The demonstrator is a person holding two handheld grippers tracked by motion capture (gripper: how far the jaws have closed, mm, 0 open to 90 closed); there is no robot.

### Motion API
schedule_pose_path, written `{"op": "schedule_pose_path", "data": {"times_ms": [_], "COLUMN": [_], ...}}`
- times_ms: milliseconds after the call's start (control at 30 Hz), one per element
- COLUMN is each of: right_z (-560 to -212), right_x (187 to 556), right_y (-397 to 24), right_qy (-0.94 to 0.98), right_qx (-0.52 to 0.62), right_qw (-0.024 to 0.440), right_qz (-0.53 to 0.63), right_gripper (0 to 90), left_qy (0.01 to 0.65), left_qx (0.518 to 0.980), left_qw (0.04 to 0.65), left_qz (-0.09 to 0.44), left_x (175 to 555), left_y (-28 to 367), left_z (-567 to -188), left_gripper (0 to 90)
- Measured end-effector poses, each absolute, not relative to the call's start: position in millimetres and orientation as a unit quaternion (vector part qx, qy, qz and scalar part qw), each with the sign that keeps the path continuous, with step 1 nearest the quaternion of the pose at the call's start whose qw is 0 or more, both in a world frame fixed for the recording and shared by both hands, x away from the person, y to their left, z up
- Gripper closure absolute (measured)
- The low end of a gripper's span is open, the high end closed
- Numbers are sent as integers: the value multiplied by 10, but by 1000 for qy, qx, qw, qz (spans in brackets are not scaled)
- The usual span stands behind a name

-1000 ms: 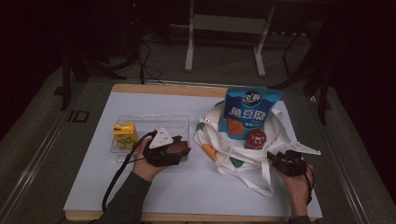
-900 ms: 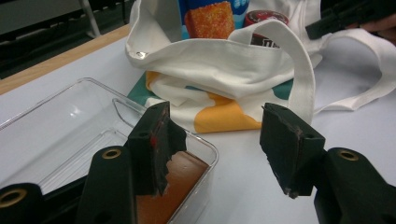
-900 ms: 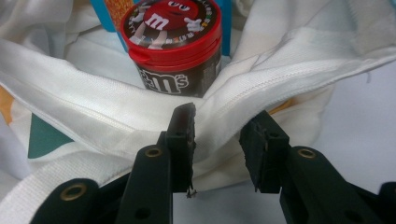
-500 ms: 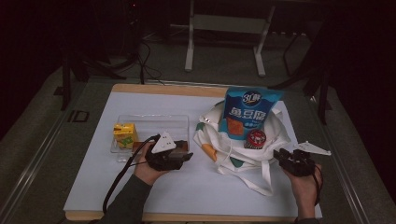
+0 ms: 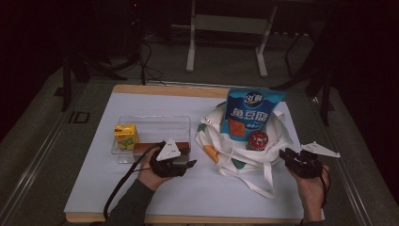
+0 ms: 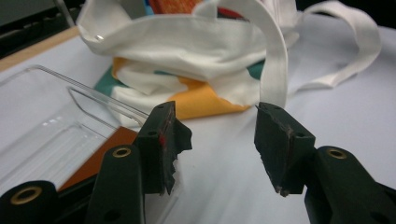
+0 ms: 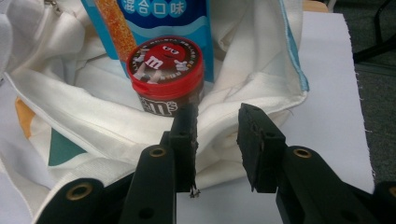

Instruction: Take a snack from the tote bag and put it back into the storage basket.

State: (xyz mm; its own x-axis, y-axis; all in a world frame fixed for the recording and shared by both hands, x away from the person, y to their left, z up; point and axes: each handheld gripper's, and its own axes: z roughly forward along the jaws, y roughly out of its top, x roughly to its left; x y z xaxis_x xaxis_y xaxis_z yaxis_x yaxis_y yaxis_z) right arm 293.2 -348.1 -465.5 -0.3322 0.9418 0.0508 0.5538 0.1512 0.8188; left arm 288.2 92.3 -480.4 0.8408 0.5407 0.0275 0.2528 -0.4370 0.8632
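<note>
Packing job, by the look of it: white tote bag (image 5: 244,146) lies open toward the right half of the table (image 5: 94,197), with a blue snack pouch (image 5: 251,113) standing in it and a red-lidded M&M's tub (image 5: 257,140) just in front of the pouch.

Left gripper (image 5: 188,165) sits near the middle of the table, at the front right corner of the clear plastic tray (image 5: 155,123). Jaws roughly half apart and have just been closing; nothing between them. Left gripper view: the bag's bunched edge (image 6: 187,46) and one strap (image 6: 275,70) lie straight ahead of the tips, apart from them; the tray wall and a brown flat item (image 6: 100,156) sit to the jaws' left. A yellow drink carton (image 5: 126,136) stands at the tray's far left end.

Right gripper (image 5: 288,157) is by the table's right edge, at the bag's right side, hand low, pointing left toward the bag. Jaws narrow but not closed, holding nothing. Right gripper view: the bag rim (image 7: 224,116) lies just beyond the tips, the tub (image 7: 167,74) dead ahead and upright behind it.

Judgement: right is nearer the bag mouth; the rim runs across its jaws, so a short forward push gets a pinch.
</note>
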Motion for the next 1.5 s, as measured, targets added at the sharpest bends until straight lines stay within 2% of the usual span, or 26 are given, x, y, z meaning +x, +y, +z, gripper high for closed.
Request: {"op": "schedule_pose_path", "data": {"times_ms": [533,867,1500], "right_z": [-4683,-4690,-4615], "right_x": [2956,2964,3039], "right_y": [-3411,-3410,-3303], "right_qy": [724,725,742], "right_qx": [513,511,495], "right_qw": [239,236,238], "right_qz": [394,396,385], "right_gripper": [665,664,653], "left_qy": [232,229,223], "left_qx": [856,857,858], "left_qw": [443,448,451], "left_qz": [134,111,107], "left_x": [2922,2983,2985], "left_y": [729,670,646], "left_z": [-5143,-5344,-5383], "left_gripper": [489,488,469]}}
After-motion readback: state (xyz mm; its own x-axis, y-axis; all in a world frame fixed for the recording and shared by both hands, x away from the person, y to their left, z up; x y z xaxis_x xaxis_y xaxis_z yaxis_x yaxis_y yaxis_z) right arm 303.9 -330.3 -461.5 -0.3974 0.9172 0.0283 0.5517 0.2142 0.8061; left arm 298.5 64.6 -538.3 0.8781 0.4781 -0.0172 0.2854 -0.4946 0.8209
